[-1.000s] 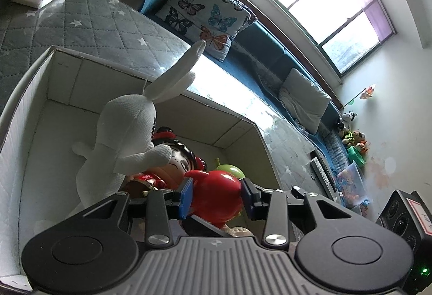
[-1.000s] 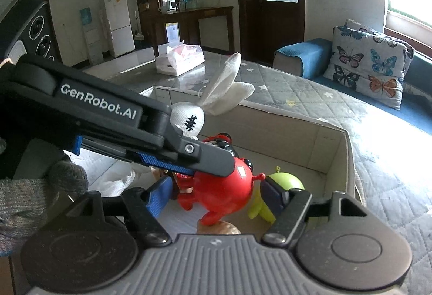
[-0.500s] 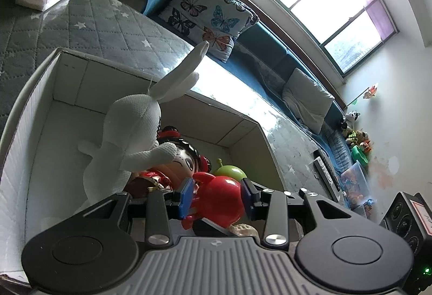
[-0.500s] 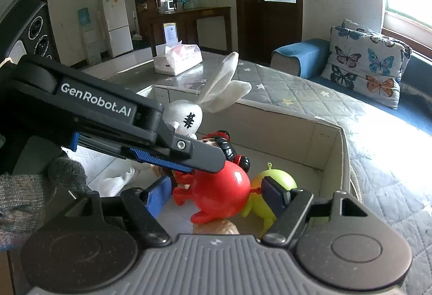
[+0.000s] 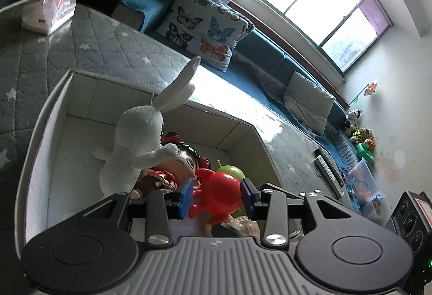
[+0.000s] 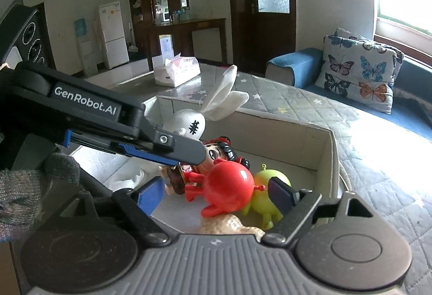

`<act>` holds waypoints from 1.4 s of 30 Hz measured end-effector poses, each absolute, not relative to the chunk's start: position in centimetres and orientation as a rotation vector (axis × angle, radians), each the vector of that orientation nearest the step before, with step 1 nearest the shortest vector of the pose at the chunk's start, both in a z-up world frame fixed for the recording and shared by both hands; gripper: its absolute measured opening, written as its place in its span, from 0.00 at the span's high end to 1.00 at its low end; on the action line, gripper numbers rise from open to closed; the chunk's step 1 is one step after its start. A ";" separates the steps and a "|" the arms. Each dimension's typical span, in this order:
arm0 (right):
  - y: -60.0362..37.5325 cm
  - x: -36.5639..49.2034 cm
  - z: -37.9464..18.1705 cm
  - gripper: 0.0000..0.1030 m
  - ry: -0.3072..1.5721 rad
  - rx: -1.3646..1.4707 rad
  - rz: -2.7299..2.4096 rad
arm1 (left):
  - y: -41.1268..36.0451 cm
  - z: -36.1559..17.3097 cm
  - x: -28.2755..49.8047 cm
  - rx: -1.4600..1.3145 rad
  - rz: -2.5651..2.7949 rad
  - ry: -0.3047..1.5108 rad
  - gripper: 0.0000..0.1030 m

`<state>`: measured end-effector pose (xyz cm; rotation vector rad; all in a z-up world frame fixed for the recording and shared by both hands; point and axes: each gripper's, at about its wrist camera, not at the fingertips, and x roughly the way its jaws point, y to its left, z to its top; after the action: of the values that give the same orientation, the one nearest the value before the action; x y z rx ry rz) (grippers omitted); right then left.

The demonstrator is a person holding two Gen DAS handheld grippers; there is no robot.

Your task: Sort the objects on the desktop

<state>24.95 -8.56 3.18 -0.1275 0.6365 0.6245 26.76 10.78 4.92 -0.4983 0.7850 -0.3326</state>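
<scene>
A white open box (image 5: 81, 95) (image 6: 330, 149) holds several toys: a white plush rabbit (image 5: 137, 138) (image 6: 189, 124), a dark-haired doll (image 5: 186, 160) (image 6: 221, 151), a red round figure (image 5: 218, 192) (image 6: 229, 187) and a green round figure (image 5: 232, 169) (image 6: 266, 184). A beige toy (image 6: 229, 224) lies at the box's near side. My left gripper (image 5: 217, 196) is open, its pads either side of the red figure without touching it. My right gripper (image 6: 216, 195) is open and empty above the box, around the red and green figures.
The box sits on a grey quilted star-patterned surface (image 5: 81, 35). A tissue pack (image 5: 47, 15) (image 6: 176, 70) lies at its far end. A butterfly cushion (image 5: 205, 27) (image 6: 359, 70) rests on a blue sofa. A remote (image 5: 328, 172) lies to the right.
The left gripper let go of the red figure, which dropped into the box beside the green one. Both grippers pulled back and up slightly.
</scene>
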 end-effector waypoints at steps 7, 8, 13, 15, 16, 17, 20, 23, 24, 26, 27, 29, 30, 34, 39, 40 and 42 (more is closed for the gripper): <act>-9.2 22.9 3.8 0.08 0.606 -0.112 0.601 | 10.4 6.2 24.4 -0.441 -0.331 0.746 0.60; -9.4 22.6 3.9 0.06 0.602 -0.110 0.597 | 10.3 6.4 24.0 -0.430 -0.330 0.740 0.60; -9.9 21.0 4.3 0.02 0.582 -0.092 0.569 | 10.0 6.8 21.9 -0.385 -0.320 0.726 0.60; -10.1 20.3 4.3 0.01 0.577 -0.086 0.560 | 9.9 6.8 21.1 -0.367 -0.313 0.727 0.60; -10.2 20.0 4.4 0.00 0.574 -0.083 0.556 | 9.8 6.7 20.6 -0.356 -0.308 0.727 0.60; -10.3 19.7 4.4 0.00 0.572 -0.083 0.551 | 9.7 6.7 20.2 -0.346 -0.303 0.727 0.60; -10.5 18.7 4.4 0.00 0.562 -0.083 0.530 | 9.6 6.7 19.0 -0.315 -0.286 0.723 0.60; -10.8 18.0 4.5 0.00 0.561 -0.067 0.520 | 9.5 6.7 17.9 -0.285 -0.264 0.710 0.60; -10.9 17.7 4.5 0.00 0.562 -0.063 0.515 | 9.4 6.8 17.5 -0.275 -0.257 0.706 0.60; -11.0 17.2 4.4 0.00 0.562 -0.068 0.500 | 9.4 6.8 16.7 -0.255 -0.242 0.698 0.60; -11.0 16.9 4.3 0.00 0.560 -0.074 0.487 | 9.2 6.8 16.4 -0.238 -0.232 0.695 0.60; -11.0 16.3 4.0 0.00 0.564 -0.082 0.473 | 9.0 6.7 15.8 -0.205 -0.210 0.690 0.60; -11.0 16.1 3.9 0.00 0.567 -0.084 0.470 | 8.8 6.6 15.4 -0.195 -0.206 0.685 0.60; -11.0 15.2 3.3 0.00 0.590 -0.084 0.449 | 8.5 6.3 14.3 -0.165 -0.174 0.674 0.60; -11.0 14.0 2.6 0.00 0.618 -0.079 0.420 | 8.0 5.9 13.0 -0.127 -0.135 0.667 0.60; -11.0 13.9 2.5 0.00 0.622 -0.075 0.413 | 7.9 5.8 12.8 -0.122 -0.131 0.669 0.60; -11.2 13.6 2.3 0.00 0.628 -0.066 0.402 | 7.7 5.6 12.4 -0.114 -0.121 0.671 0.60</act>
<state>13.60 -11.23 2.27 -0.0663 0.6279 0.4016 12.36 7.69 5.63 -0.1138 0.6714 -0.1213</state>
